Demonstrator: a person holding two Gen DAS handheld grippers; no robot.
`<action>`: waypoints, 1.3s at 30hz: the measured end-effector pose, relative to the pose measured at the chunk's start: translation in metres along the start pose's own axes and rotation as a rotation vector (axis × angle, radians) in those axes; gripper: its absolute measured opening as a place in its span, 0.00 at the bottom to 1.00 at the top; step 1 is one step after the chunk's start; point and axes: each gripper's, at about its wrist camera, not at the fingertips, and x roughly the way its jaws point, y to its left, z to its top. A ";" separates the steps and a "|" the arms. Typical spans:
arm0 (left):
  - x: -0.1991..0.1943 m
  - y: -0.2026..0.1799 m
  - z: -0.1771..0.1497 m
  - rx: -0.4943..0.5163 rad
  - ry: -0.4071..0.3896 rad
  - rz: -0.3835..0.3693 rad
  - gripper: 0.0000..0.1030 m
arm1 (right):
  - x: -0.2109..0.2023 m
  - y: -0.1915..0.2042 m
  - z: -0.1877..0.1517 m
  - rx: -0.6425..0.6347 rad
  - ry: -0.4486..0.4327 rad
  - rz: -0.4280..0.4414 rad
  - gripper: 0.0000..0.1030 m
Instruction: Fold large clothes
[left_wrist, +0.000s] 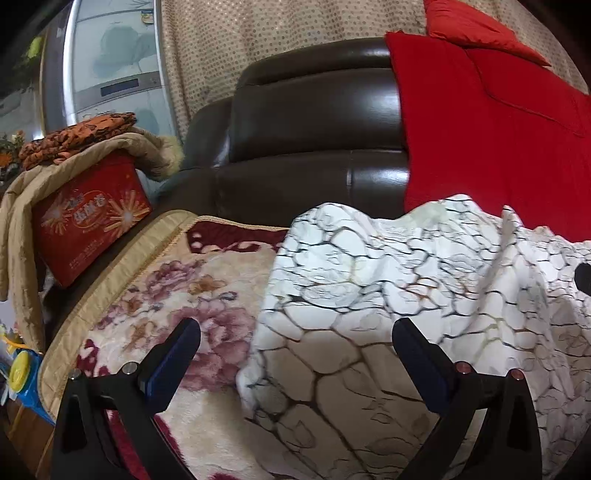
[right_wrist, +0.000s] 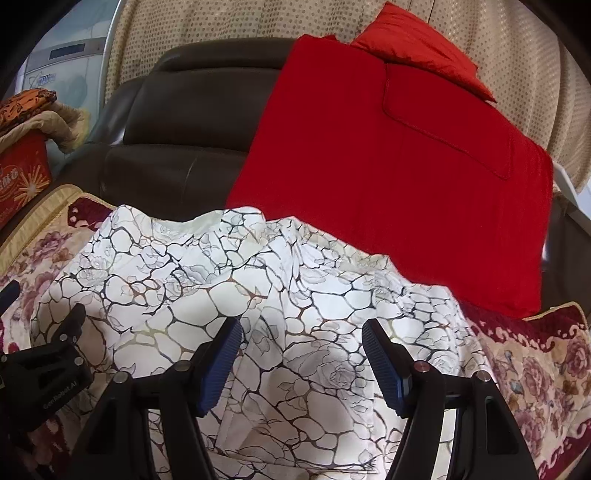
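A white garment with a dark crackle print (left_wrist: 388, 295) lies rumpled on a floral blanket; it also shows in the right wrist view (right_wrist: 258, 295). My left gripper (left_wrist: 295, 328) is open, just above the garment's left edge, holding nothing. My right gripper (right_wrist: 301, 328) is open over the middle of the garment, holding nothing. The left gripper's body (right_wrist: 48, 365) shows at the left edge of the right wrist view.
The floral blanket (left_wrist: 166, 295) covers the seat of a dark leather sofa (left_wrist: 314, 122). A red folded quilt (right_wrist: 388, 166) with a red pillow (right_wrist: 417, 40) leans on the sofa back. A red box (left_wrist: 88, 214) draped with fabrics stands at left.
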 end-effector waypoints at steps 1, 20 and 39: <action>0.002 0.003 0.000 -0.007 0.004 0.010 1.00 | 0.003 0.001 0.000 0.006 0.011 0.010 0.70; 0.024 0.029 -0.004 -0.074 0.059 0.022 1.00 | 0.067 0.008 0.019 0.203 0.195 0.220 0.70; 0.025 0.063 -0.003 -0.164 0.067 0.040 1.00 | 0.087 0.019 0.024 0.285 0.264 0.294 0.77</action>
